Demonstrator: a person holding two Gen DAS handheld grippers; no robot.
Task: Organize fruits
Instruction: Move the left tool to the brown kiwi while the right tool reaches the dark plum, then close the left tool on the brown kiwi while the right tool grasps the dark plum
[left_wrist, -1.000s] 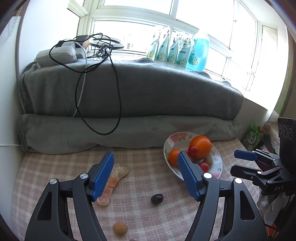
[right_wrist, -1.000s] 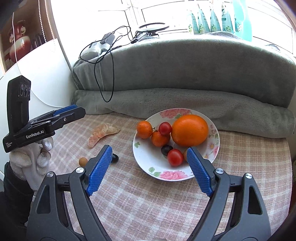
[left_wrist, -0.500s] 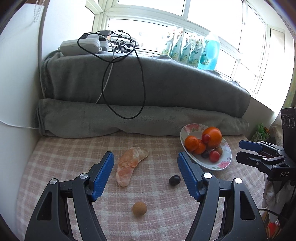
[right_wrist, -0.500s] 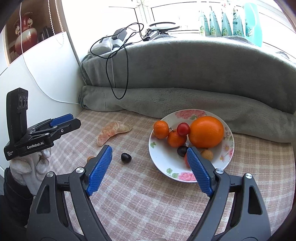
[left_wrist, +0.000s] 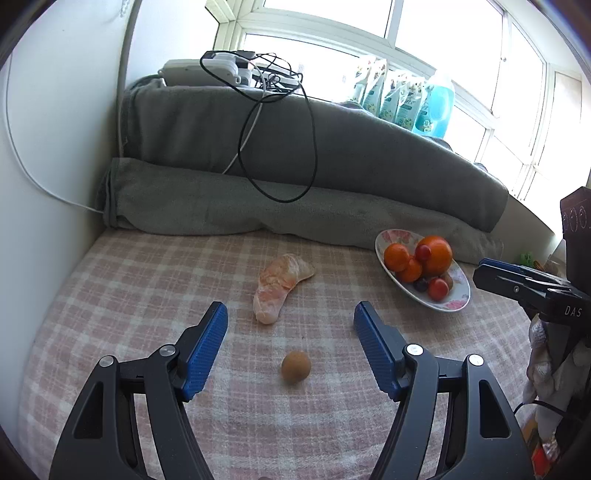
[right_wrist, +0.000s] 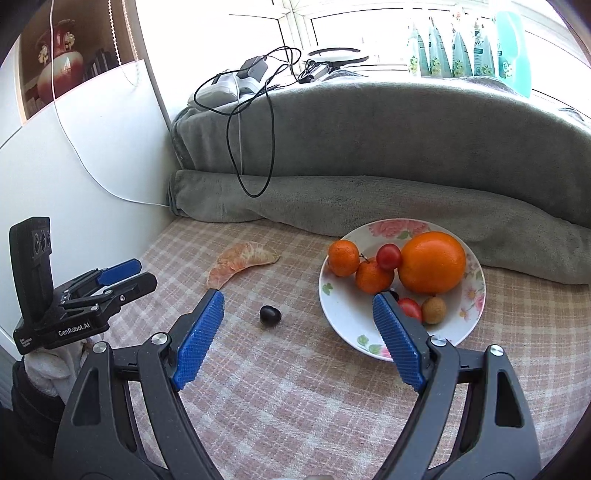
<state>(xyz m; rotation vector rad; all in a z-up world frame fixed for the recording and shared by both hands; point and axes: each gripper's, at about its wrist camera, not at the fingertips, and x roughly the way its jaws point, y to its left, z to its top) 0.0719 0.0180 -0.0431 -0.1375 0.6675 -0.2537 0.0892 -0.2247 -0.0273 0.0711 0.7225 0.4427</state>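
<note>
Clearly, in the left wrist view, the left claw (left_wrist: 290, 325) is held wide and empty, with the small brown fruit (left_wrist: 295, 366) lying just behind its tips; being round, it could be nudged into rolling. In the right wrist view, the right claw (right_wrist: 298, 308) is spread wide and empty around the dark grape (right_wrist: 270, 315); the plate (right_wrist: 341, 314) rim beside the right pad could be knocked.

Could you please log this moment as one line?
left gripper: open, over brown fruit | right gripper: open, near dark fruit | plate: fruit-filled
</note>
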